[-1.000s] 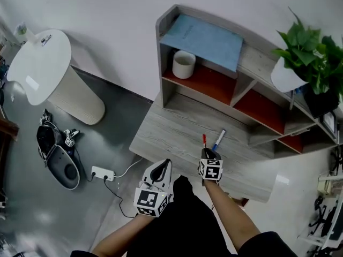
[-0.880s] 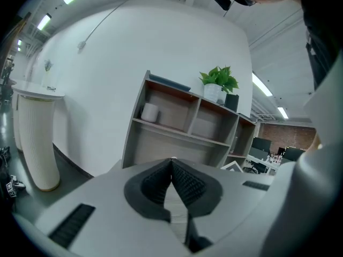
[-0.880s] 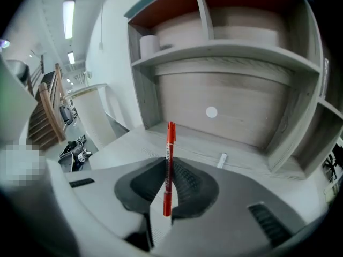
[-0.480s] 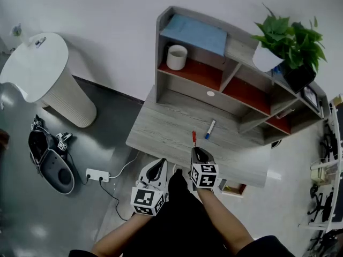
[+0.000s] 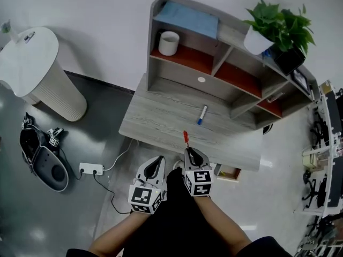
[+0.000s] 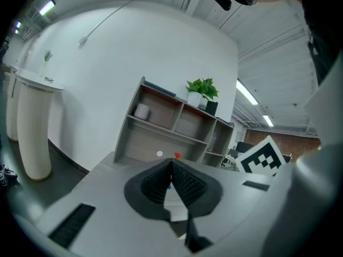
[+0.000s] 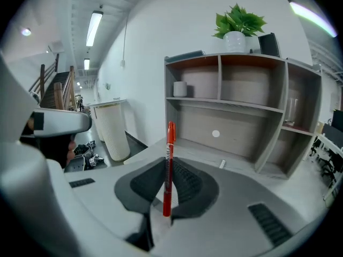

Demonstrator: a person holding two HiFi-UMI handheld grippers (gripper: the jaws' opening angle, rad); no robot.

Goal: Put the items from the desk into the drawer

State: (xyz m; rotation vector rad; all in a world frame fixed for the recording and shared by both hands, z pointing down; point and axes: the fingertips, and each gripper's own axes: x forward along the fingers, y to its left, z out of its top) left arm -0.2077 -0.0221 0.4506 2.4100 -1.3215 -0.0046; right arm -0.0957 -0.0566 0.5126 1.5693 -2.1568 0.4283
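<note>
A red pen (image 5: 186, 138) stands out of my right gripper (image 5: 188, 150), which is shut on it just off the front edge of the grey desk (image 5: 155, 125). In the right gripper view the red pen (image 7: 169, 165) stands upright between the pads. A blue pen (image 5: 202, 114) lies on the desk near the shelf unit, and it shows small in the right gripper view as the blue pen (image 7: 222, 164). My left gripper (image 5: 159, 160) hangs beside the right one, below the desk's front edge, shut with nothing in it; its fingertips (image 6: 172, 167) meet. No drawer is clearly visible.
A shelf unit (image 5: 225, 63) stands on the desk's back, with a white cup (image 5: 169, 43), a blue folder (image 5: 188, 18) and a potted plant (image 5: 278, 23). On the floor at left are a white ribbed bin (image 5: 40, 76) and a power strip (image 5: 90, 169).
My right gripper has drawn back from the middle of the desk to its front edge with the red pen. The blue pen stays on the desk. The left gripper keeps its place.
</note>
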